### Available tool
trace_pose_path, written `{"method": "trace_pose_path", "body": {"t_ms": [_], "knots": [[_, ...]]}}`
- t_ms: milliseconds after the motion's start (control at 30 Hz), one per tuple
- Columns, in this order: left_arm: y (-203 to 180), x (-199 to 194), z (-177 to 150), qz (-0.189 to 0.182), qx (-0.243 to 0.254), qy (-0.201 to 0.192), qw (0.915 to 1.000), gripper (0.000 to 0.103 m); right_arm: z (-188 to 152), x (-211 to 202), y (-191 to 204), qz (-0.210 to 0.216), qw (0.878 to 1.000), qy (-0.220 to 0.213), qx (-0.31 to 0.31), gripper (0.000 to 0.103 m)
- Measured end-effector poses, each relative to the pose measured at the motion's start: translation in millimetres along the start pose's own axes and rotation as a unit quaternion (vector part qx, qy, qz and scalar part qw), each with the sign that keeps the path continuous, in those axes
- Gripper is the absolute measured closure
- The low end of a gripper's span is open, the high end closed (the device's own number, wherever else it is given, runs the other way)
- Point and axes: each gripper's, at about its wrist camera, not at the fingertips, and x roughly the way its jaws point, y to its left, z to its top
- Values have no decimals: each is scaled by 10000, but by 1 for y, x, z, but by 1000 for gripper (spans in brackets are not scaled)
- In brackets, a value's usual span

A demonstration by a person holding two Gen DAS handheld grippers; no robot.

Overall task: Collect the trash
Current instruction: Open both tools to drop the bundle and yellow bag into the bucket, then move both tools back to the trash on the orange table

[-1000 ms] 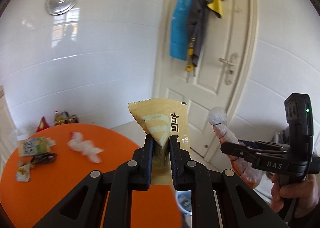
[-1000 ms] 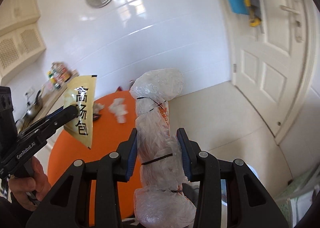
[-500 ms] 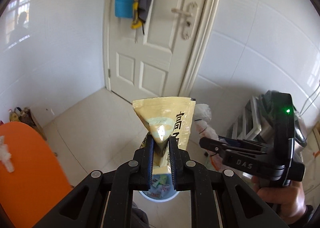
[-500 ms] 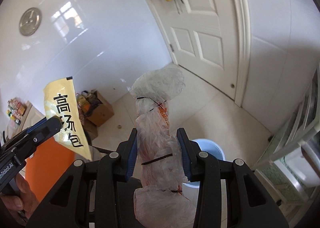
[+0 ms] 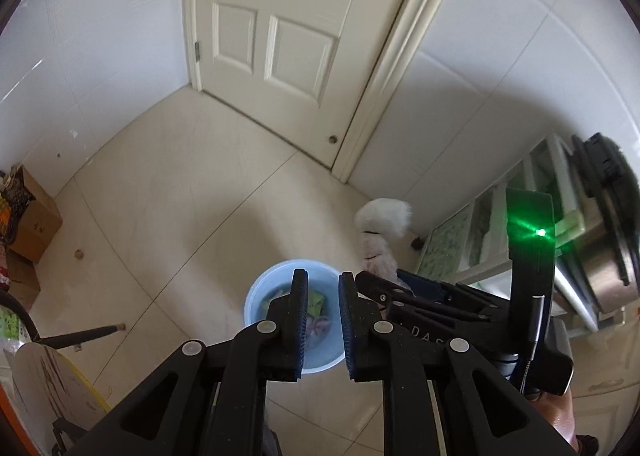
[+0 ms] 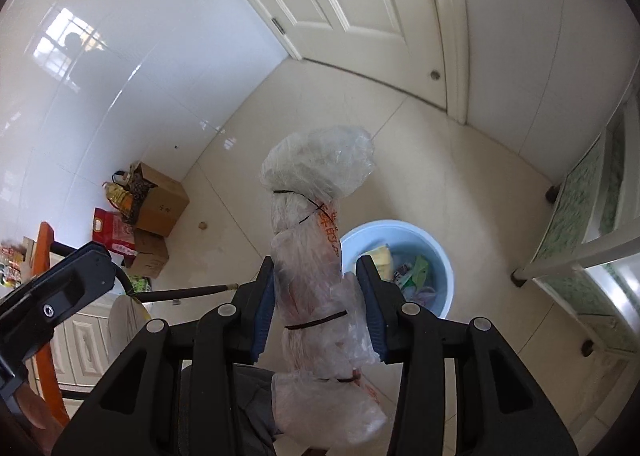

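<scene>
**Release over the bin: risks and count**

Tiled floor (image 5: pixel 168 192), white door and glossy walls behind; one pale-blue bin (image 6: pixel 436 252) stands on the floor, below and just right of the right gripper (image 6: pixel 316 296), and directly beyond the tips of the left gripper (image 5: pixel 323 316).

Right gripper: jaws opening, with the clear plastic bundle (image 6: pixel 316 240) between them; a gap shows at the right pad, so the grip looks nearly gone. Left gripper: jaws opening from almost shut, nothing between them.

Risks (judged):
- The bundle is long and stands left of the bin's centre. Dropped from here it may strike the near rim and tip onto the floor.
- The crinkled film could cling to the left pad and fall late or askew.
- The two grippers are close together above the bin (a knock is possible).

Count:
- grippers: 2
- bins: 1, with several wrappers inside, including a yellow packet (image 6: pixel 380 256)
- plastic bundles: 1, tied with at least three dark bands
- cardboard boxes (image 6: pixel 160 208), far left of the right gripper: 2
</scene>
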Motion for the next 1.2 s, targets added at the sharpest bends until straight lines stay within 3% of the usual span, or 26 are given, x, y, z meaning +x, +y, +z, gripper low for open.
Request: {"method": "trace_pose_path", "body": {"t_ms": [67, 100, 133, 200, 233, 300, 533, 767, 1200], "knots": [[2, 8, 8, 84, -94, 131, 9998, 85, 2, 10, -6, -97, 9999, 71, 72, 22], [4, 10, 14, 160, -114, 128, 9997, 74, 3, 11, -8, -149, 9998, 67, 87, 21], [3, 13, 21, 264, -107, 92, 9996, 54, 4, 14, -11, -189, 9997, 67, 105, 19], [-4, 8, 25, 497, -99, -81, 9987, 29, 4, 12, -12, -302, 9994, 25, 167, 11], [-3, 4, 24, 627, -113, -161, 9978, 20, 3, 10, -13, -321, 9993, -4, 204, 4], [-7, -3, 16, 767, -152, -170, 9968, 14, 2, 7, -12, -340, 9991, -30, 256, 0], [-20, -28, -3, 898, -337, -348, 9948, 14, -4, -21, 10, -398, 9988, -245, 152, 0], [-16, -111, -44, 903, -400, -1007, 9900, 13, -14, -75, 58, -232, 9970, -717, -177, 0], [2, -289, -174, 1293, -933, -2287, 9603, 8, -44, -162, 185, 208, 9817, -1515, -1132, 0]]}}
